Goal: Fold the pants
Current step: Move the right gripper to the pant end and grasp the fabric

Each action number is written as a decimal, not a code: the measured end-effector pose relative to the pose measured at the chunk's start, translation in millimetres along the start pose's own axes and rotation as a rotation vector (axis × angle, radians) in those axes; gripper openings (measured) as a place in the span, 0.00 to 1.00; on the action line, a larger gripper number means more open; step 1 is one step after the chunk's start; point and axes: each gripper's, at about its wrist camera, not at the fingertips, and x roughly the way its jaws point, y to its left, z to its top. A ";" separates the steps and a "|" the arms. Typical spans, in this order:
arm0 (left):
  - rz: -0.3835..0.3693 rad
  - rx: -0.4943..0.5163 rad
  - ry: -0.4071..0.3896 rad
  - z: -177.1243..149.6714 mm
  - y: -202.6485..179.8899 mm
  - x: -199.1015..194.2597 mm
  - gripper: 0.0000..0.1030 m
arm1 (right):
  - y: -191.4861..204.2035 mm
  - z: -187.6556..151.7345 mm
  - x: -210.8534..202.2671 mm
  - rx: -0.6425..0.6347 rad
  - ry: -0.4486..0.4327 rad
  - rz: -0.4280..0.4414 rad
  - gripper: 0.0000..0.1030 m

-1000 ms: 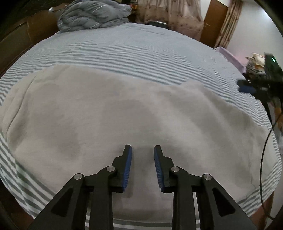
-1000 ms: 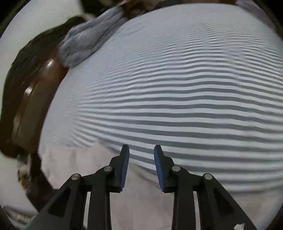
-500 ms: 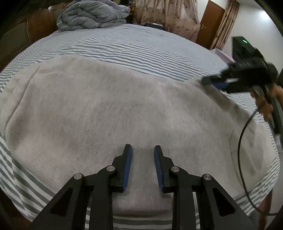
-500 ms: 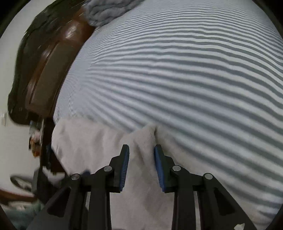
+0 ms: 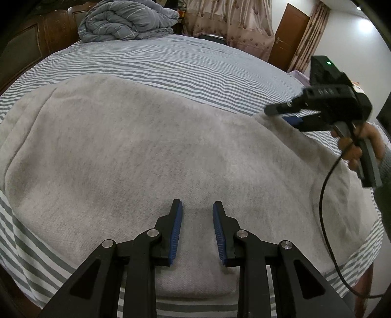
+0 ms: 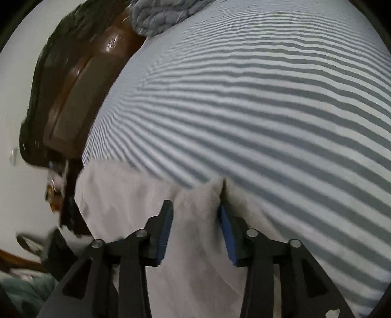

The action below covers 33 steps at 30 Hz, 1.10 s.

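Note:
Light grey pants [image 5: 171, 146] lie spread flat across the striped bed [image 5: 171, 61]. My left gripper [image 5: 197, 208] hovers over their near edge, open, with nothing between its blue pads. My right gripper [image 5: 281, 115] is at the pants' far right corner, held by a hand [image 5: 366, 144]. In the right wrist view a raised fold of the pants [image 6: 200, 200] stands between the right gripper's [image 6: 195, 208] fingers. Its jaws are opening: the right pad touches the fold and the left pad stands apart from it.
A bundled grey duvet [image 5: 127, 22] lies at the head of the bed against a dark wooden headboard [image 5: 29, 41]. A black cable [image 5: 325, 208] hangs from the right gripper over the pants' right end. Curtains [image 5: 227, 22] and a brown door [image 5: 290, 36] stand behind.
My right gripper swung in from the bed's right side and down onto the pants' far corner, then widened its jaws around a fold. The left gripper has barely moved.

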 end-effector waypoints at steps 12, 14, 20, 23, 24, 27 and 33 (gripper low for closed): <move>-0.082 0.054 -0.026 5.6 -33.1 -20.0 0.27 | -12.2 11.1 -10.4 0.097 -0.032 0.041 0.12; -0.108 0.081 -0.029 11.1 -48.1 -14.4 0.27 | -8.3 11.2 -11.3 0.100 -0.045 0.029 0.11; -0.120 0.131 0.041 -5.8 -66.9 14.3 0.27 | -20.2 16.2 -8.0 0.140 -0.085 -0.009 0.09; -0.111 0.177 0.055 -13.1 -69.2 11.2 0.27 | -27.8 22.4 0.7 0.154 -0.101 -0.045 0.07; -0.116 0.178 0.060 -13.8 -68.4 10.9 0.26 | -29.2 25.0 2.7 0.161 -0.111 -0.055 0.04; -0.138 0.140 0.077 -10.2 -63.2 11.6 0.27 | -30.9 35.9 1.5 0.144 -0.138 -0.090 0.02; -0.125 0.145 0.061 -13.0 -68.7 14.0 0.27 | 6.8 24.4 -38.3 0.057 -0.214 -0.114 0.06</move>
